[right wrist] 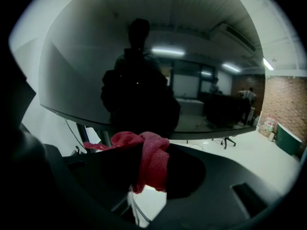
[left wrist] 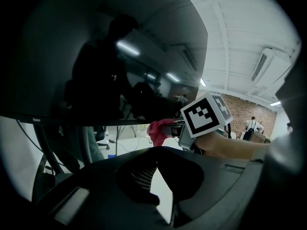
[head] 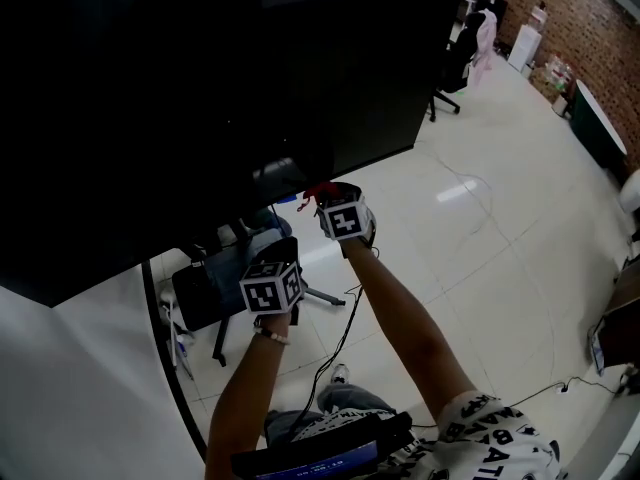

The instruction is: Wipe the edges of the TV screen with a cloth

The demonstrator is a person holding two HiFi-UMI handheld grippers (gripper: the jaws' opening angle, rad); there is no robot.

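Observation:
The big dark TV screen [head: 200, 88] fills the upper left of the head view and reflects the person in both gripper views [left wrist: 96, 56] [right wrist: 120, 56]. My right gripper [head: 327, 198] is shut on a bunched red cloth [head: 320, 189] that sits right at the screen's bottom edge. In the right gripper view the cloth [right wrist: 149, 159] hangs over the jaws of the right gripper [right wrist: 144, 164], just below that edge. My left gripper [head: 270, 258] hangs lower and to the left, and its jaws [left wrist: 156, 159] are shut with nothing in them. It looks across at the cloth [left wrist: 157, 132] and at the right gripper [left wrist: 177, 128].
The TV's black stand legs [head: 160, 328] and a dark office chair [head: 210, 293] are below the screen. A cable [head: 335, 353] trails over the white tiled floor. Another chair [head: 455, 58] and a brick wall [head: 575, 18] are far right. A person [left wrist: 252, 126] stands in the distance.

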